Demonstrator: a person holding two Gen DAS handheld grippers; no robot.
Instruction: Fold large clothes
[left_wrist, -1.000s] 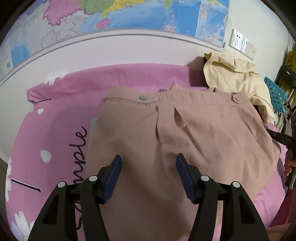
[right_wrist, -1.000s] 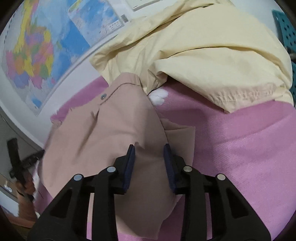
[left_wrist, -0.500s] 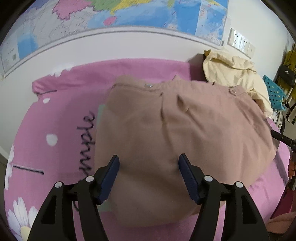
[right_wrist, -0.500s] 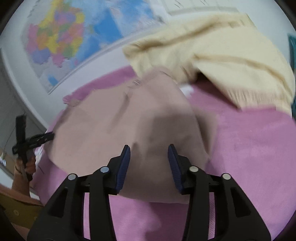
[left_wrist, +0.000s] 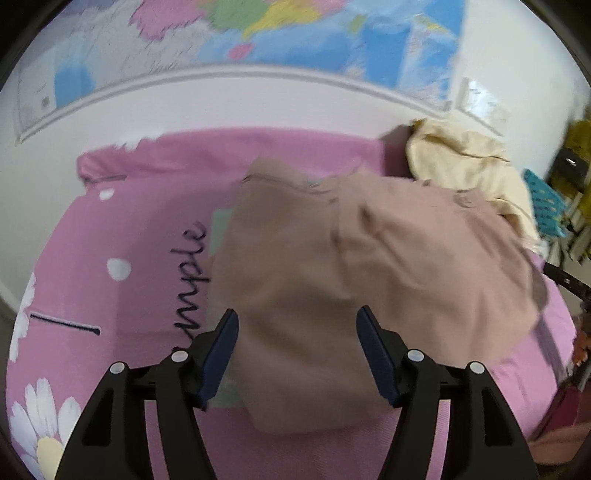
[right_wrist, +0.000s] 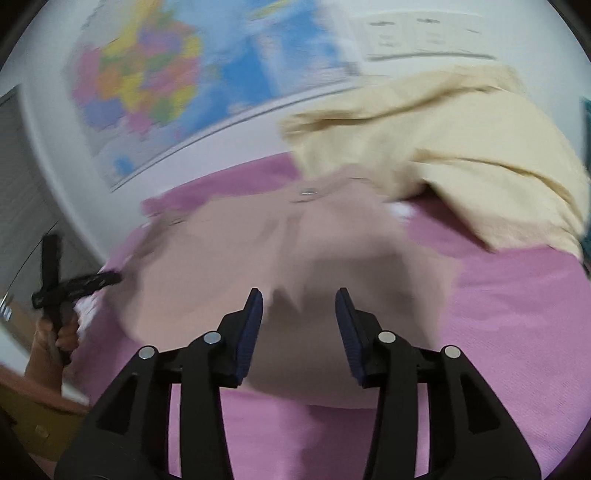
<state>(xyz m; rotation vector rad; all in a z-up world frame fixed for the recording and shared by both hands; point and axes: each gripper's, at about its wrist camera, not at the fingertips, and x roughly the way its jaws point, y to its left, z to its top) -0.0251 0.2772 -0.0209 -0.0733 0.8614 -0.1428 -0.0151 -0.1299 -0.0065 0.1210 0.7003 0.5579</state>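
A folded tan garment (left_wrist: 369, 280) with buttons along its far edge lies on the pink bed sheet (left_wrist: 118, 229). My left gripper (left_wrist: 297, 332) hovers above its near edge, jaws wide apart, nothing pinched. In the right wrist view the same tan garment (right_wrist: 258, 258) lies ahead, blurred. My right gripper (right_wrist: 299, 317) stands over its near corner, jaws opening, the cloth below them and not pressed by the pads. The other gripper (right_wrist: 70, 284) shows at the far left, held by a hand (right_wrist: 51, 343).
A crumpled pale yellow garment (right_wrist: 443, 147) is heaped at the far right of the bed by the wall. A map (left_wrist: 258, 33) hangs on the white wall behind. A teal basket (left_wrist: 546, 206) and clutter stand past the bed's right edge.
Both grippers pulled back toward the near side, so more pink sheet shows in front of the tan garment. The right jaws spread apart and let the cloth lie; the right view also rolled.
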